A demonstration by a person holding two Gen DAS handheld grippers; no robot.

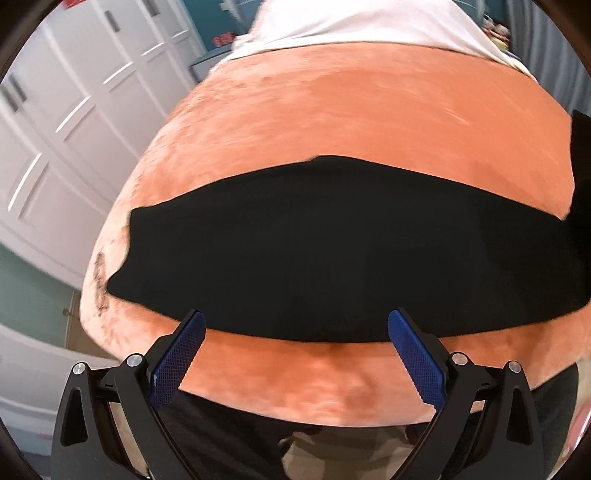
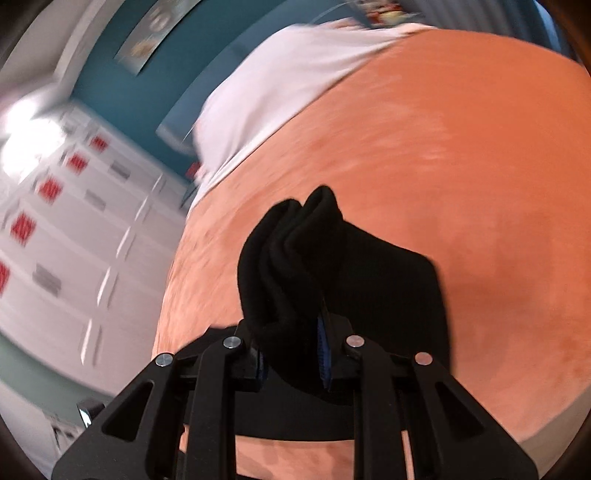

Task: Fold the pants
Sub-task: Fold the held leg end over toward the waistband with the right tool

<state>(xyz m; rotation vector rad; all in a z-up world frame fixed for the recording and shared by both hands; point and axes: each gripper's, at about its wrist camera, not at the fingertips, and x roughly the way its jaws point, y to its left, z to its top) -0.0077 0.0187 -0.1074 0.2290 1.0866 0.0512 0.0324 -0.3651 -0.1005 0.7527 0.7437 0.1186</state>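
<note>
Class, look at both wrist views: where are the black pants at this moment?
The black pants lie in a band across the orange blanket ahead of the open left gripper; in the right wrist view one bunched end is clamped in the right gripper.

Black pants (image 1: 332, 251), orange blanket (image 1: 369, 110), white sheet (image 1: 351, 22).

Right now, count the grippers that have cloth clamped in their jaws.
1. The right gripper is shut on a bunched end of the black pants. The left gripper stands open over the orange blanket, empty.
</note>
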